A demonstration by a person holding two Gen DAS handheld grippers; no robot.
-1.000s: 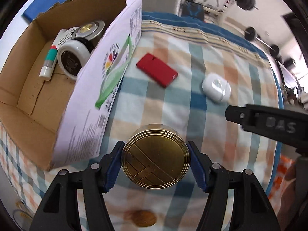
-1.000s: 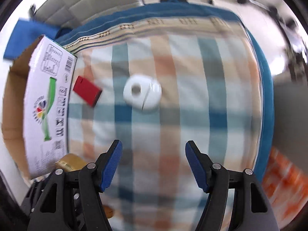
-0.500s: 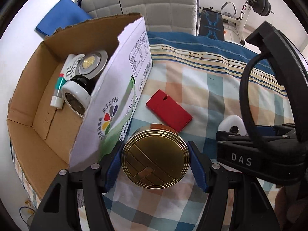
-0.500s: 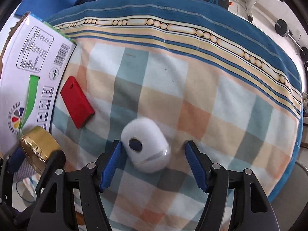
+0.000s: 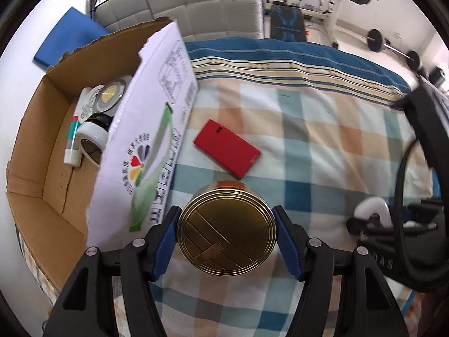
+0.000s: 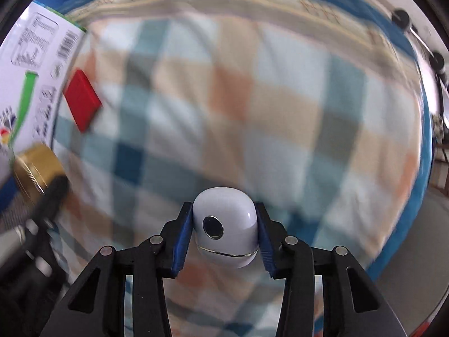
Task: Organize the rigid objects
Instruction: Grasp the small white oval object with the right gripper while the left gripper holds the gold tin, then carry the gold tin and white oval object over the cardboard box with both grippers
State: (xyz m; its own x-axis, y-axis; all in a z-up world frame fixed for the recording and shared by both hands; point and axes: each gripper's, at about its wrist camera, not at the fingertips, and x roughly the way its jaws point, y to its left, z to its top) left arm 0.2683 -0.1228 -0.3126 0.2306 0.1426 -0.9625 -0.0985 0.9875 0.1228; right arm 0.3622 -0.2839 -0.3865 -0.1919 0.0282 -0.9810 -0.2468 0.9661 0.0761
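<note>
A round gold tin point(image 5: 227, 230) hangs over the checked cloth beside the box flap, with my left gripper point(image 5: 226, 219) shut on it, blue pads on both sides. In the right wrist view, my right gripper point(image 6: 224, 210) is low over the cloth with its jaws closing on a white rounded case point(image 6: 224, 224); both pads touch the case's sides. A flat red card point(image 5: 226, 148) lies on the cloth just beyond the tin. The open cardboard box point(image 5: 25, 154) at the left holds a white jar point(image 5: 92, 137), a tube point(image 5: 74, 137) and a silver disc point(image 5: 110, 94).
The box's white printed flap point(image 5: 151, 129) leans out over the cloth point(image 5: 322, 140) next to the tin. My right gripper's body and cable point(image 5: 398, 224) fill the right edge of the left wrist view. Beyond the bed are a grey cushion, a bench and barbell weights.
My right gripper came down over the white case and its jaws narrowed onto it. The left gripper carried the gold tin closer to the box flap.
</note>
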